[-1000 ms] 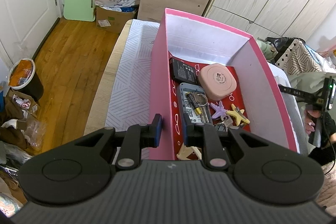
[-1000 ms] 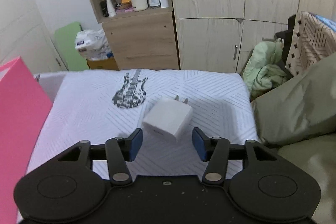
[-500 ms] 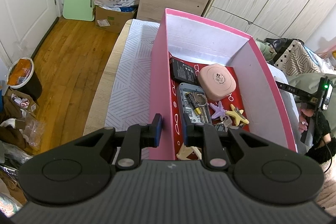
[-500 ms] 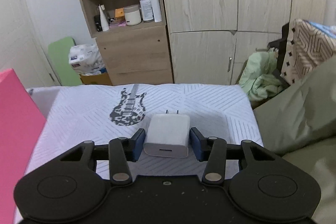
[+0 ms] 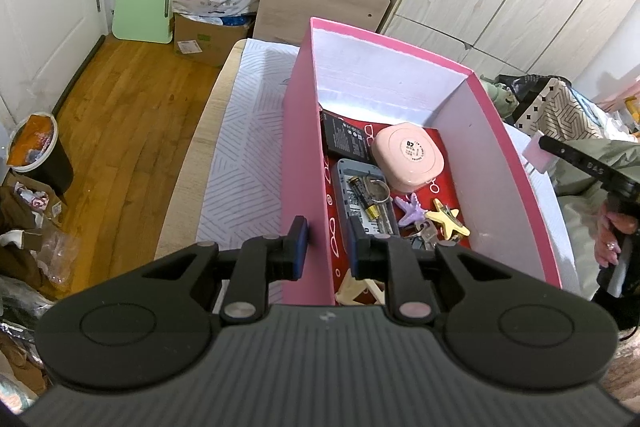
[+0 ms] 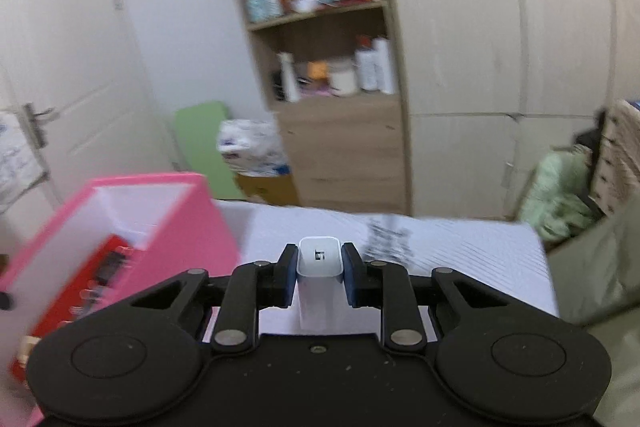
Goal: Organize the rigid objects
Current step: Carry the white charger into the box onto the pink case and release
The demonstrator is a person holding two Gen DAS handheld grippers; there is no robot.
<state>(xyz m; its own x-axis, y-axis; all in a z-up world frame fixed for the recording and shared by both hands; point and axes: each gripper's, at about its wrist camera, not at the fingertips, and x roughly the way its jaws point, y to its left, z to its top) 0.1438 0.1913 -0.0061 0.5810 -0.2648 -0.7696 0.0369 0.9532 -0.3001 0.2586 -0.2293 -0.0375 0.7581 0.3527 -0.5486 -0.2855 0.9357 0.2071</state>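
Right gripper, jaws closing on one white charger, long axis pointing away; left gripper clamps the pink box's wall.

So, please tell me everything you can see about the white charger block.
The white charger block is a small smooth box with rounded corners, plastic by its look, with a dark port in its near face. It sits between the blue pads of the right tongs, whose jaws are closing on its two sides, above the white patterned cover. In the left wrist view it shows beside the pink box, prongs pointing down.
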